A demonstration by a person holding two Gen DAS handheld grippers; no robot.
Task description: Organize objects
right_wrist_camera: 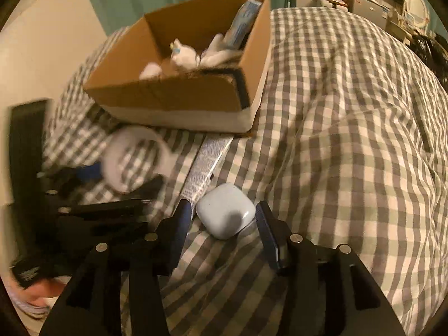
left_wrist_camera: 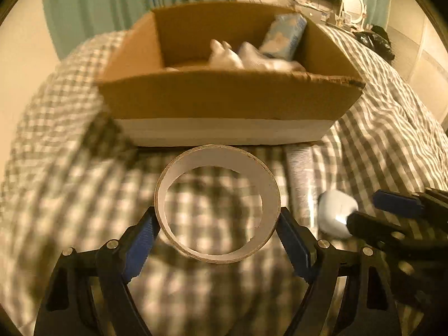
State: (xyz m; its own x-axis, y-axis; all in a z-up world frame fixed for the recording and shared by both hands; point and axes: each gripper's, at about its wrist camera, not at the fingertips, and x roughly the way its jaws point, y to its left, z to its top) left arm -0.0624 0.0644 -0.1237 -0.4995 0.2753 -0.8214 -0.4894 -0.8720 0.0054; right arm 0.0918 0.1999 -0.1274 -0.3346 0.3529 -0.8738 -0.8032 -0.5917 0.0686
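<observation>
A white tape ring (left_wrist_camera: pixel 217 204) is gripped between the blue pads of my left gripper (left_wrist_camera: pixel 217 232), held just above the checked bedspread in front of a cardboard box (left_wrist_camera: pixel 224 103). The ring also shows blurred in the right wrist view (right_wrist_camera: pixel 134 162). A white earbud case (right_wrist_camera: pixel 225 214) lies on the bed between the open fingers of my right gripper (right_wrist_camera: pixel 222 221), with a gap to the pads on both sides. The case also shows in the left wrist view (left_wrist_camera: pixel 337 212), beside the right gripper's fingers (left_wrist_camera: pixel 397 203). The box (right_wrist_camera: pixel 179 98) holds white soft items and a blue packet (right_wrist_camera: pixel 242 25).
A long silvery flat strip (right_wrist_camera: pixel 205 165) lies on the bed between box and case. The checked bedspread (right_wrist_camera: pixel 350 140) spreads wide to the right. Green curtains (left_wrist_camera: pixel 134 2) hang behind; a dresser with clutter (left_wrist_camera: pixel 350 5) stands far right.
</observation>
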